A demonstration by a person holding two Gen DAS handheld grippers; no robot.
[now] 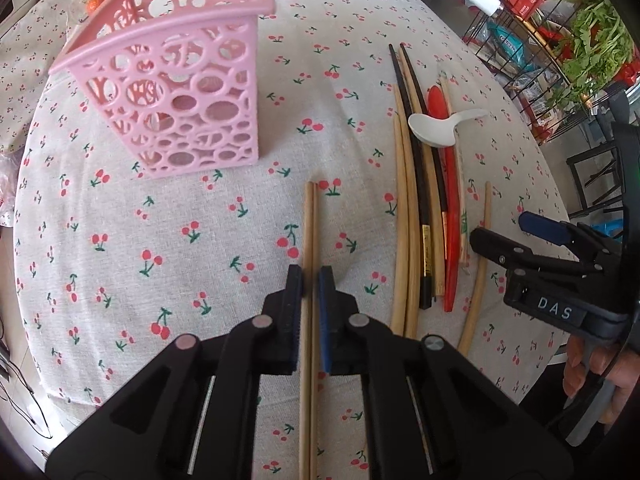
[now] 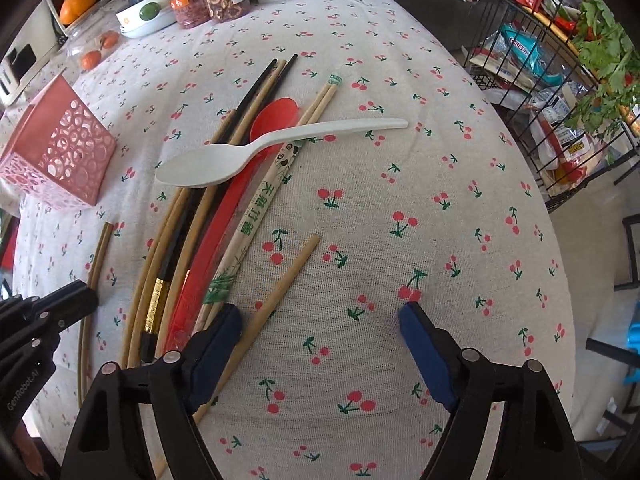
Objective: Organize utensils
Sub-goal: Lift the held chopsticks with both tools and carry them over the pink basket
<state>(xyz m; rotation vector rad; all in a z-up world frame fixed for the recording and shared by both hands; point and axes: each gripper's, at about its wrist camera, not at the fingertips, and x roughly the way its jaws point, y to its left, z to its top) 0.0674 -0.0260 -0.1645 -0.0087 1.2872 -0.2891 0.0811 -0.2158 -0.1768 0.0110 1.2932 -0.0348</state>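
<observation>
From the left wrist, the left claw [image 1: 310, 280] is clenched on a pair of bamboo chopsticks [image 1: 309, 224] lying on the bench [image 1: 180, 240], near the upright pink basket [image 1: 176, 80]. From the right wrist, the right claw [image 2: 320, 320] hangs released over the cloth, a single chopstick [image 2: 280, 292] just inside its left finger, beside the utensil pile topped by a white spoon [image 2: 240, 152].

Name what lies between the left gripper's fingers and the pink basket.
Left wrist view: only bare cherry tablecloth beyond the bamboo chopsticks held by the left gripper; pink basket.
</observation>
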